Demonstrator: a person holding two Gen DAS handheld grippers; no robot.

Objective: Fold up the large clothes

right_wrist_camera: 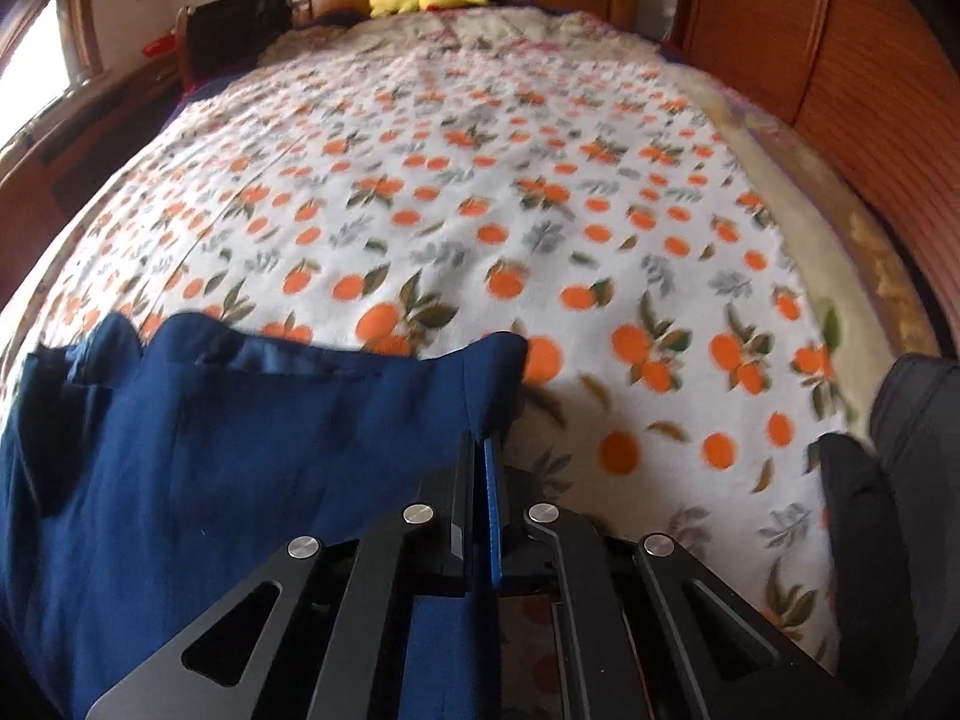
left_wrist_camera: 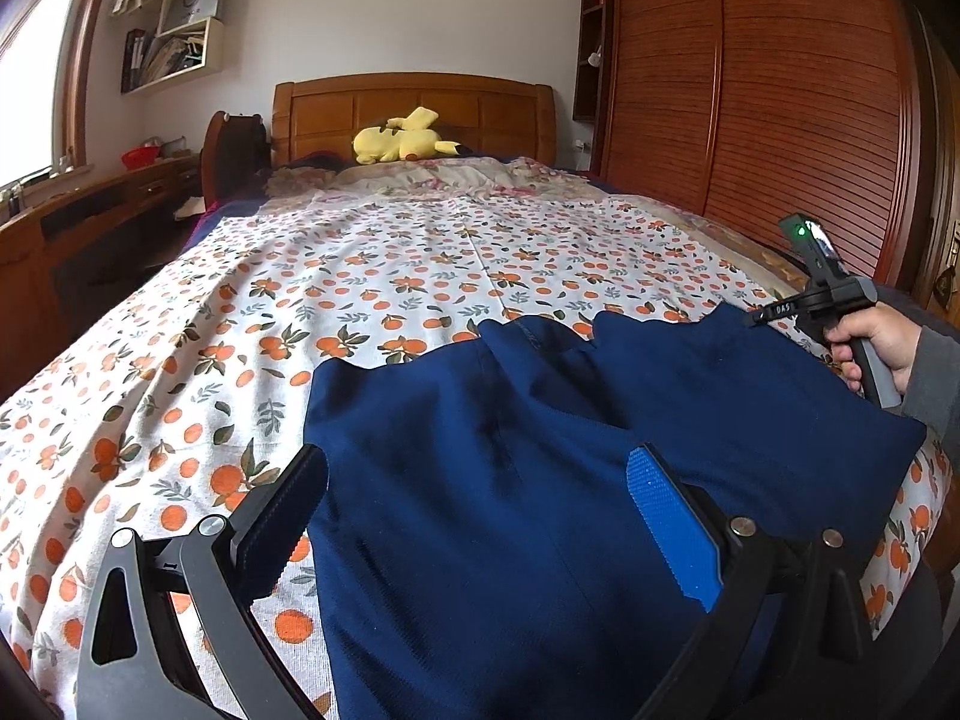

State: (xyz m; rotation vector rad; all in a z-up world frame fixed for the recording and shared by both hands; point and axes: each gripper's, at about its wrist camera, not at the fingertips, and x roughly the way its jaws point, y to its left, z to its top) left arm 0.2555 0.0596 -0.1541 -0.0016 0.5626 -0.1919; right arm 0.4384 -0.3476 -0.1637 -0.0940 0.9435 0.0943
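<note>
Your navy garment (left_wrist_camera: 540, 450) lies spread flat — plain dark blue cloth with an uneven, wavy far edge. It fills the space between and ahead of your left jaws, untouched by either pad — while its right edge sits pinched between your closed right jaws.

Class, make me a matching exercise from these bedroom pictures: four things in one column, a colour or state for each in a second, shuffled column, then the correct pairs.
Things:
1. garment
2. plush toy
3. left gripper
4. right gripper

Colour or state:
A. yellow, lying by the headboard
B. jaws together at the cloth's right edge
C. navy, spread on the orange-print cover
D. jaws wide apart over the cloth

Pairs: 1-C, 2-A, 3-D, 4-B
</note>
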